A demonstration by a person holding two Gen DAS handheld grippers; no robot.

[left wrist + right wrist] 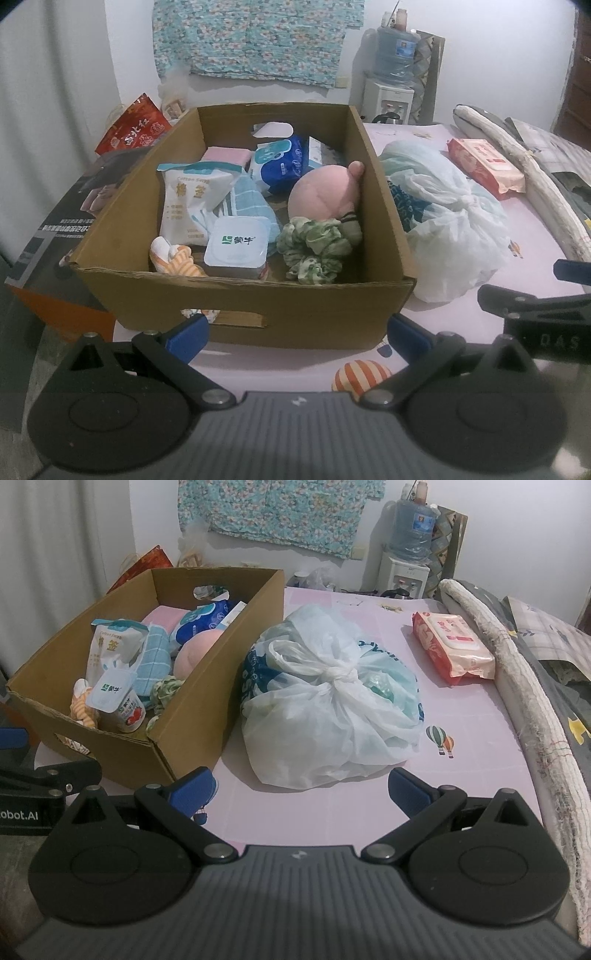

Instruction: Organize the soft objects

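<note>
1. Right wrist view shows us one knotted plastic bag (332, 705) on the bed (369, 812), at twelve o'clock from our right tongs (301, 790), which are released.
2. One cardboard box (243, 306), touching the bag at its nine o'clock, gathers the soft things: one plush (321, 192), one scrunchie (314, 247).
3. One wipes pack (452, 650) lies apart at two o'clock, likely unsorted.
4. Left tongs (297, 336) released too.

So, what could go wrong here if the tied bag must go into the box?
1. The cardboard box already looks crowded, with the pink plush and yogurt cup inside; the tied plastic bag may not fit.
2. Thin plastic could tear or slip if the right gripper pinches away from the knot.
</note>
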